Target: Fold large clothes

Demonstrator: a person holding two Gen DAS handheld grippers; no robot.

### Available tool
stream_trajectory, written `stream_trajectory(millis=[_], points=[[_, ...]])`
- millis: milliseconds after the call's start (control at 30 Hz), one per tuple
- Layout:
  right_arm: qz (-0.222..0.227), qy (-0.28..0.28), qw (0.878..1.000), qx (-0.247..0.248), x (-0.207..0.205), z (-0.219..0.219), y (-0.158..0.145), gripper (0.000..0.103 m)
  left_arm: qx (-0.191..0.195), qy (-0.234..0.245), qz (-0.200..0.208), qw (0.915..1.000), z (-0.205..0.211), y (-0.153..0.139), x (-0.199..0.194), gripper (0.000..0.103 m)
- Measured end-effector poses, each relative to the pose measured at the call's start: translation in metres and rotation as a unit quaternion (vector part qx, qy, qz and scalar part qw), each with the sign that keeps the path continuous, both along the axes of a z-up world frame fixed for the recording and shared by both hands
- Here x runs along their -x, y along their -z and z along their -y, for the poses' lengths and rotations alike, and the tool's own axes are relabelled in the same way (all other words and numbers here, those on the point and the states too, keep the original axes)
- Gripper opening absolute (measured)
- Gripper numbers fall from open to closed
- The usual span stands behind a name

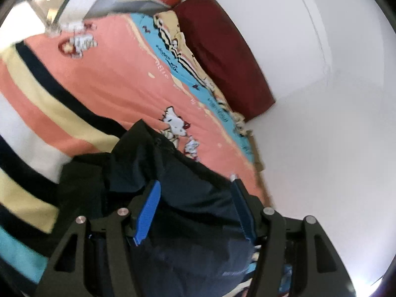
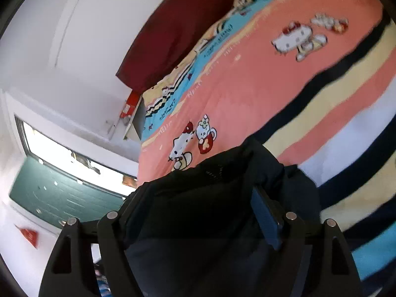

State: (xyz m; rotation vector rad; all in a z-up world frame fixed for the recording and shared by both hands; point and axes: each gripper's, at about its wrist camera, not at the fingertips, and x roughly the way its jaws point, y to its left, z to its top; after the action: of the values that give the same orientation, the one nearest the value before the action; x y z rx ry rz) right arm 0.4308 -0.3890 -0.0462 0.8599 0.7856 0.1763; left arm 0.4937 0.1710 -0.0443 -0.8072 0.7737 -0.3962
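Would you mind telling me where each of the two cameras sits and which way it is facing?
Left wrist view: sits on the left gripper, looking along its blue fingers over the dark garment to the cartoon bedspread and the dark red headboard; the black finger linkages show.
Right wrist view: sits on the right gripper, looking over the dark garment across the bedspread to the headboard, with a window at left.
Shared: garment, bedspread, headboard, white wall.

Both wrist cameras look down close over the bedspread (image 1: 104, 79); both see the maroon headboard (image 2: 178, 32).
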Motion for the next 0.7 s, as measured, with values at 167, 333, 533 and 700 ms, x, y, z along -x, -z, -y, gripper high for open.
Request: stream_trajectory(millis=[167,333,533,700], points=[[0.016,-0.059,0.995,0.082,0.014,-0.046,-0.028,0.080,-0.099,0.054,0.010,0.9936,0.042,-0.020,0.023,0.058],[0.020,-0.120,0.981,0.152,0.023,-0.099,-0.034,0.080,-0.168,0.103,0.005,0.9803,0.101,-0.007,0.026,0.058],[0.003,-0.161,0.955,0.249,-0.003,-0.143,-0.018,0.080,-0.295,0.134,0.006,0.9459,0.168,0.009,-0.010,0.058],[-0.026,-0.175,0.943,0.282,-0.046,-0.149,0.004,0.080,-0.386,0.130,-0.012,0.9134,0.202,0.035,-0.063,0.059]])
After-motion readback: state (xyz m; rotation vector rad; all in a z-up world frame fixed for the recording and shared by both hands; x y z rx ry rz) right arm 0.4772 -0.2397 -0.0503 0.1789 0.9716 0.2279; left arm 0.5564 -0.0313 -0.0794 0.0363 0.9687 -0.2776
